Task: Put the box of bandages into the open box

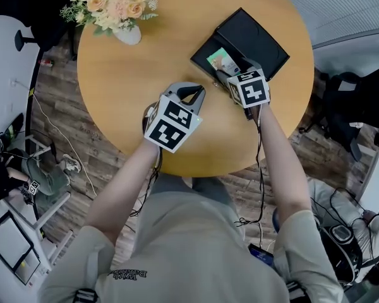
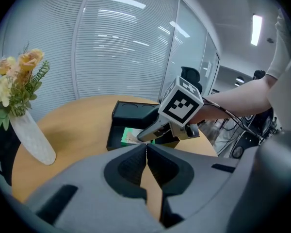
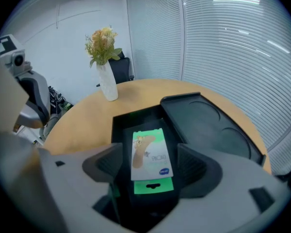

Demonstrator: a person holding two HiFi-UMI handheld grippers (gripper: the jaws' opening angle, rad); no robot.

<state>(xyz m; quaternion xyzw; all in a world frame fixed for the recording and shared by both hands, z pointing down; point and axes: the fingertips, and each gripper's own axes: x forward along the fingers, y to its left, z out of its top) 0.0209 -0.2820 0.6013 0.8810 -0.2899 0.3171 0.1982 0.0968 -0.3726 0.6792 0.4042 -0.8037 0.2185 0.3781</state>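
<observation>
Room: an office corner with slatted blinds (image 2: 121,47) behind a round wooden table (image 1: 132,106).
Bandage box: the green and white bandage box (image 3: 150,147) lies flat inside the open box (image 3: 117,130), face up, with its green hang tab at the end nearest the gripper.
Open box: black and shallow, on the far right of the table, with its lid (image 3: 208,125) folded back flat beside it.
Right gripper: the right gripper (image 3: 151,165) hangs low over the tray with its jaws spread wide, one on either side of the bandage box. I see a gap on both sides, so it grips nothing.
Left gripper: the left gripper (image 2: 146,152) hovers over bare tabletop near the table's front edge, well apart from the tray. Its jaws are pressed together with nothing between them.
Vase: a white vase (image 2: 31,140) of pale flowers (image 2: 19,76) stands at the far left, clear of everything.
Progress: to my eye the placing looks done — only the lift-out remains.
Risk: the spread jaws sit low between the tray walls, so a sideways pull could catch a wall and drag the light tray, which nothing steadies. A jaw tip hooking the hang tab could also flip the bandage box back out — a straight rise would avoid both.
</observation>
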